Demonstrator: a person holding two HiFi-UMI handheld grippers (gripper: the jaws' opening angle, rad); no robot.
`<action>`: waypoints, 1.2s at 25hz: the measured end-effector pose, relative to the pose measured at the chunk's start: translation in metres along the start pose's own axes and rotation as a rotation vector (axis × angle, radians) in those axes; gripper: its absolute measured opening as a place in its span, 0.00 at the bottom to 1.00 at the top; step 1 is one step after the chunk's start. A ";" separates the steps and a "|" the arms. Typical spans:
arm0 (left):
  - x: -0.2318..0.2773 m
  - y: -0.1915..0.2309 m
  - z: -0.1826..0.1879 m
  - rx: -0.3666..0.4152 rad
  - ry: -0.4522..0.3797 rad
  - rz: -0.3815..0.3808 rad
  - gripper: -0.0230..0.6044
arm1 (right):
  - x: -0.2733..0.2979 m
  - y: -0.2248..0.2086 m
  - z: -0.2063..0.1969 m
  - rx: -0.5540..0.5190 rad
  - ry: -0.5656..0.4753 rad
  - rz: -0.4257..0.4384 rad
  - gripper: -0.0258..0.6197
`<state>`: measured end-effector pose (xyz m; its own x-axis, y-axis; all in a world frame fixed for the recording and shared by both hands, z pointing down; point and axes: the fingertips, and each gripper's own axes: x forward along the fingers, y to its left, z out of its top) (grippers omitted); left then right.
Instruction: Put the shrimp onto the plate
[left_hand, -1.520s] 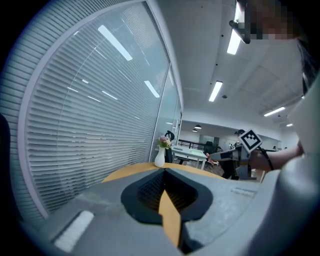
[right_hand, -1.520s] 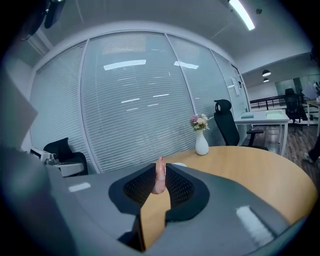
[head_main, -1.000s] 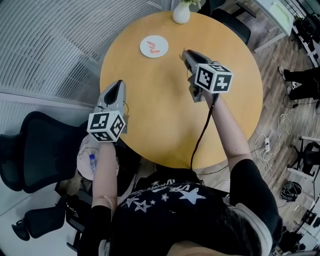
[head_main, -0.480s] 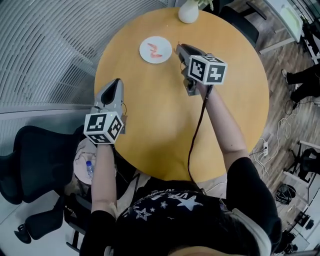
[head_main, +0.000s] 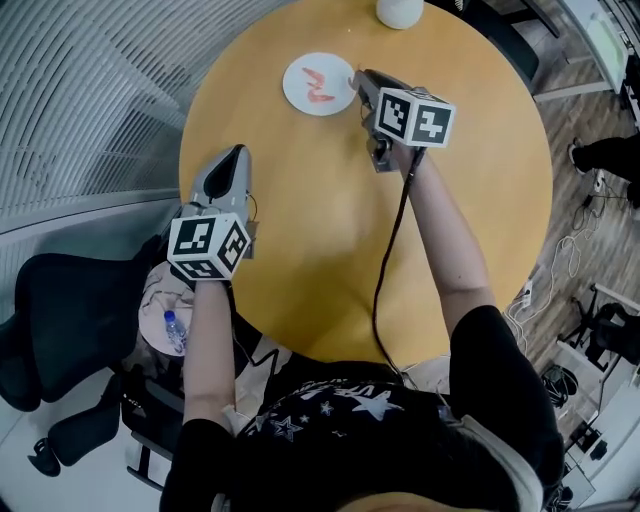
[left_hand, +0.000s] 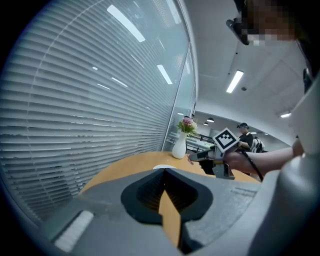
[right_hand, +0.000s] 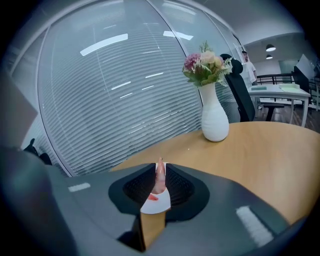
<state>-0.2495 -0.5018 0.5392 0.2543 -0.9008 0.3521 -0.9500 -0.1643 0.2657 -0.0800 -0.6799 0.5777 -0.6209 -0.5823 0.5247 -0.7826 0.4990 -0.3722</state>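
Observation:
A small white plate (head_main: 300, 72) lies at the far left of the round wooden table (head_main: 330, 230), with two red shrimp (head_main: 319, 97) on it. My right gripper (head_main: 357, 78) has its tip at the plate's right rim. It is shut on a pink shrimp (right_hand: 159, 176), pinched upright between the fingertips, and the plate (right_hand: 156, 204) shows just below it. My left gripper (head_main: 236, 156) hovers over the table's left edge, well short of the plate. The jaws of the left gripper (left_hand: 165, 171) meet at the tips with nothing in them.
A white vase (head_main: 400, 11) of flowers (right_hand: 206, 64) stands at the table's far edge, right of the plate. Black office chairs (head_main: 60, 310) and a low stool with a water bottle (head_main: 176, 330) stand left of the table. A slatted glass wall (left_hand: 100, 110) runs behind.
My right gripper has moved forward and left with the shrimp, from mid-table to the plate's rim. My left gripper has shifted a little forward along the table's left edge.

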 end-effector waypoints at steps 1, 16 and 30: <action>0.003 0.002 -0.003 0.000 0.006 0.004 0.04 | 0.006 -0.002 -0.003 -0.002 0.011 -0.006 0.14; 0.032 0.008 -0.036 -0.024 0.067 -0.001 0.04 | 0.061 -0.024 -0.039 -0.019 0.125 -0.075 0.14; 0.033 0.003 -0.049 -0.060 0.087 -0.009 0.04 | 0.081 -0.014 -0.051 -0.104 0.270 -0.092 0.14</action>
<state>-0.2352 -0.5119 0.5957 0.2804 -0.8603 0.4257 -0.9356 -0.1457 0.3217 -0.1169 -0.7016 0.6649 -0.5026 -0.4430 0.7424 -0.8173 0.5233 -0.2411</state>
